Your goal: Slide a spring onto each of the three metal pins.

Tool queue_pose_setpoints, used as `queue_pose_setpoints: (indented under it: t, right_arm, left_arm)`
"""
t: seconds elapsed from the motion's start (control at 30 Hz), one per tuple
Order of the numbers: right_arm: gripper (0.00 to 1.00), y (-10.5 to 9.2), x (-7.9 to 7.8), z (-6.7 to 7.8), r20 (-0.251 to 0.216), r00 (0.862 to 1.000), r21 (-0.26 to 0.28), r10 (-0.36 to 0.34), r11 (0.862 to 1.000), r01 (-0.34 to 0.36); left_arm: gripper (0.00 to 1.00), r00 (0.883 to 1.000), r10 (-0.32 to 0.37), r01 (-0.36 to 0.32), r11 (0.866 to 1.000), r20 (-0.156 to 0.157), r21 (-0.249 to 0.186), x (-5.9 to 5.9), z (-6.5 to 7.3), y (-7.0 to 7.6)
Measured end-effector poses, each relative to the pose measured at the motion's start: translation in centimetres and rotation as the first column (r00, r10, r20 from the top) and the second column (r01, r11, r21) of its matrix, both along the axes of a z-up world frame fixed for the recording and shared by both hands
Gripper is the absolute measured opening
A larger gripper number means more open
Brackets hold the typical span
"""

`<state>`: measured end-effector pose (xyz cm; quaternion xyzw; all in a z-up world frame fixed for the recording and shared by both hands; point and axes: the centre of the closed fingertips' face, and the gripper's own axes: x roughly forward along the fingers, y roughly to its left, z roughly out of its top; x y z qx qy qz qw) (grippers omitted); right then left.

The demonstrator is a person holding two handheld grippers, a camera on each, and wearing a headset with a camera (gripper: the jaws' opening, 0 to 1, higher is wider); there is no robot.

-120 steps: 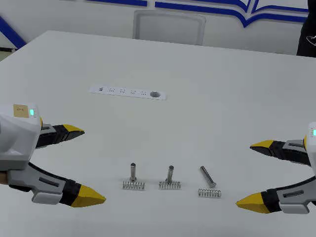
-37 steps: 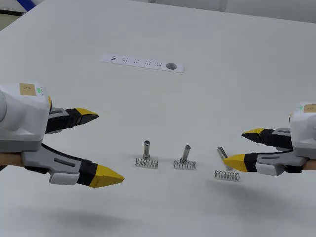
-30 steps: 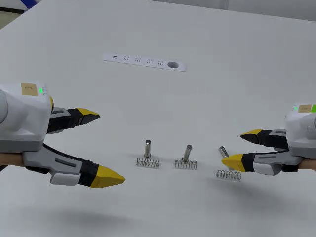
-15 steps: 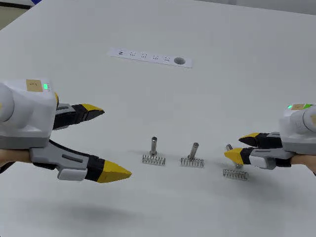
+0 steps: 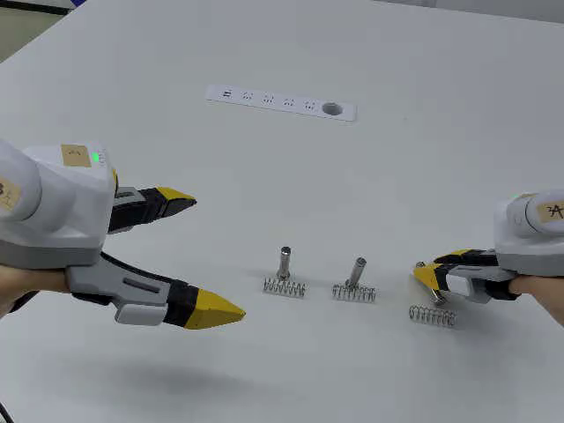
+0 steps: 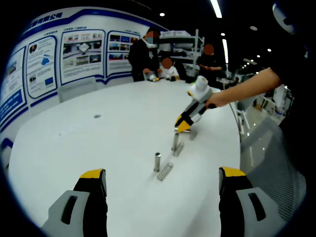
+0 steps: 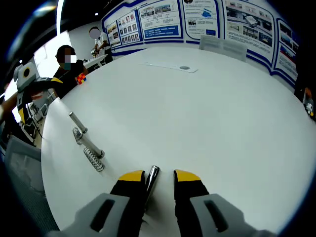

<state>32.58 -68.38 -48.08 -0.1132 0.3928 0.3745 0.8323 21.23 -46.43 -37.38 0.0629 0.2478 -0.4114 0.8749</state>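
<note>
**Head view.** The white bench (image 5: 423, 176) carries a white strip (image 5: 280, 102) of sockets, its markings too small to read. On the strip's near side stand the left pin (image 5: 285, 259) and middle pin (image 5: 358, 270). The left spring (image 5: 284, 286) and middle spring (image 5: 354, 293) lie at their feet, and the right spring (image 5: 433, 315) lies further right. The left gripper (image 5: 207, 256) bears a tan sticker (image 5: 77, 155) and its fingers are spread wide. The right gripper (image 5: 425, 271) bears a sticker with a scrawl (image 5: 551, 211) that I cannot read.

**Left gripper view.** Blue-and-white posters (image 6: 64, 52) line the wall, their text illegible. People stand beyond the bench under ceiling lights.

**Right gripper view.** The fingers are drawn close on either side of the right pin (image 7: 152, 177). The pin lies against one finger with a gap at the other, so it is not clamped. The strip lies far across the bench from it.
</note>
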Motion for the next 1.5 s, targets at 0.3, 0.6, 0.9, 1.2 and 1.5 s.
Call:
queue_pose_setpoints:
  t: [0.3, 0.6, 0.9, 1.2, 1.5]
  right_arm:
    - [0.19, 0.8, -0.4, -0.2, 0.052, 0.998, -0.075, 0.038, 0.997, -0.034]
    - [0.11, 0.8, -0.2, -0.2, 0.035, 0.999, -0.097, 0.012, 0.995, -0.009]
    - [0.08, 0.6, 0.0, -0.4, 0.007, 1.000, -0.110, -0.007, 0.994, 0.007]
    - [0.08, 1.1, -0.1, 0.1, 0.020, 1.000, -0.082, 0.003, 0.997, -0.002]
    - [0.08, 1.0, -0.1, 1.1, 0.050, 0.999, -0.053, 0.004, 0.999, -0.002]
  left_arm:
    - [0.96, 1.000, 0.005, -0.005, 1.000, 0.009, -0.007, 0.3, 0.2, -0.1]
    - [0.96, 1.000, 0.009, -0.009, 1.000, 0.012, -0.005, 0.1, 0.2, 0.0]
    - [0.96, 0.999, 0.041, -0.040, 0.999, 0.030, -0.027, 0.2, 1.0, 0.5]
    - [0.93, 0.998, 0.049, -0.046, 0.998, 0.051, -0.041, 0.1, 1.6, -0.3]
    - [0.93, 0.999, 0.007, -0.006, 0.999, 0.042, -0.031, -0.6, 1.2, -1.7]
